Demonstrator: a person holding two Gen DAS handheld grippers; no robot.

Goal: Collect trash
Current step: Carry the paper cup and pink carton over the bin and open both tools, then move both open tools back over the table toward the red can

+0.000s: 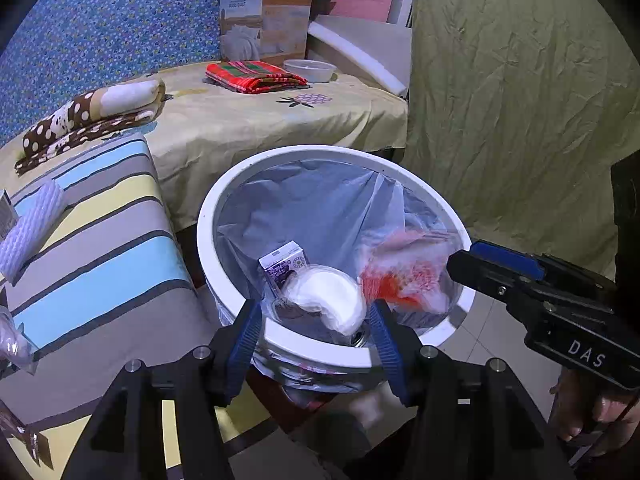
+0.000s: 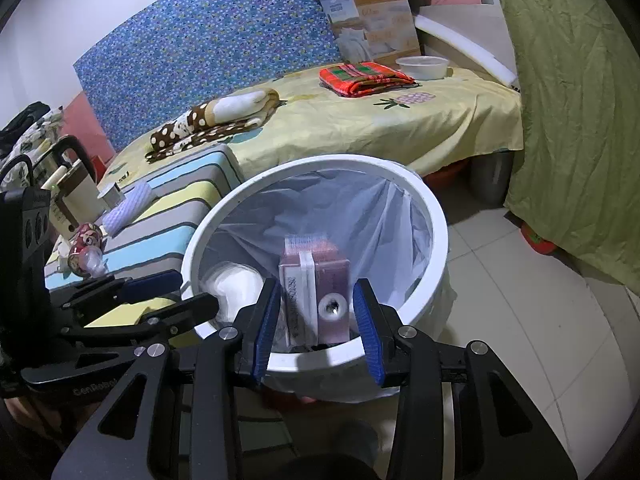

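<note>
Left tongs (image 1: 314,320) are wide open over the near rim of the white bin (image 1: 208,216), nothing pinched. A clear lidded cup with white contents (image 1: 324,294) sits between the blue pads (image 1: 246,334) in view, but it looks to be lying inside the bin; contact can't be confirmed. Right tongs (image 2: 316,314) are partly open around a pinkish carton (image 2: 320,280) with a torn hole in its end. Whether the pads actually press on it is unclear: a gap shows on the right side, and the left pad is tight against it or just beside it.

Also in the bin: a small purple-and-white carton (image 1: 282,266) and a red-and-white plastic wrapper (image 1: 404,276), blurred behind the translucent liner (image 1: 320,200). The bin bottom is hidden by the tongs.

On the striped counter (image 1: 100,248), a white foam sleeve (image 1: 30,228) and some plastic scraps (image 1: 14,344) are cut off at the left edge.
</note>
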